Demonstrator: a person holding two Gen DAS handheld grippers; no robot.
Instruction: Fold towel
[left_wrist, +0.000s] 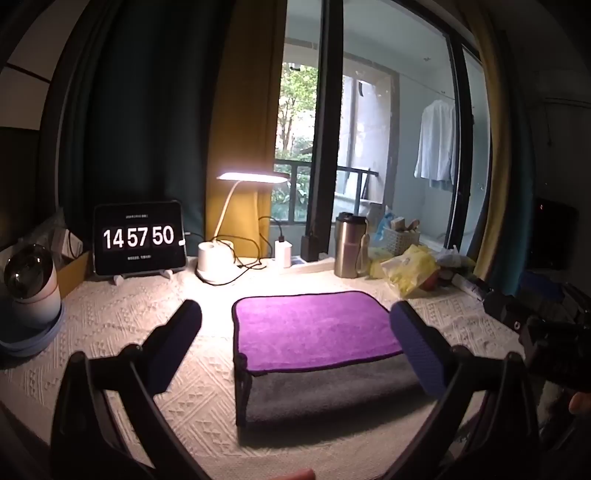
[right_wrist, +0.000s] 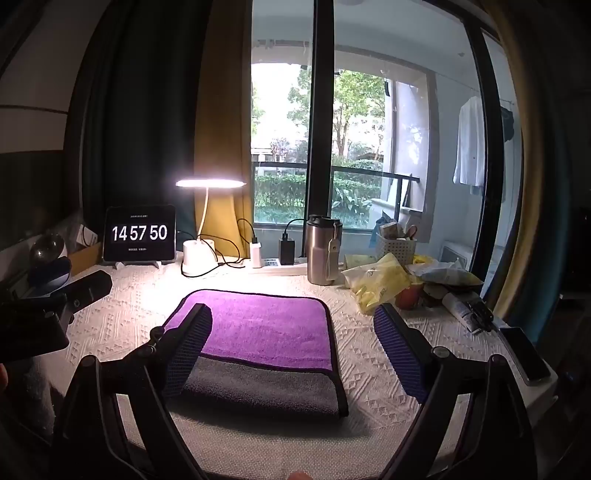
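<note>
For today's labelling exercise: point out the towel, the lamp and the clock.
towel (left_wrist: 314, 325): left wrist view, purple top layer.
lamp (right_wrist: 210, 183): right wrist view, lit head.
clock (left_wrist: 138, 237): left wrist view, screen digits.

Folded purple-and-grey towel (right_wrist: 258, 347) flat on white tablecloth (right_wrist: 369, 369) between right gripper's (right_wrist: 295, 339) spread, empty fingers (right_wrist: 192, 343).

My right gripper's finger (right_wrist: 186, 345) hides the towel (right_wrist: 266, 332)'s near left corner. The small print under the tablet (right_wrist: 139, 233)'s clock digits is too tiny to read, and the basket (right_wrist: 395, 243)'s contents at the bench's far right are too blurred to tell.
</note>
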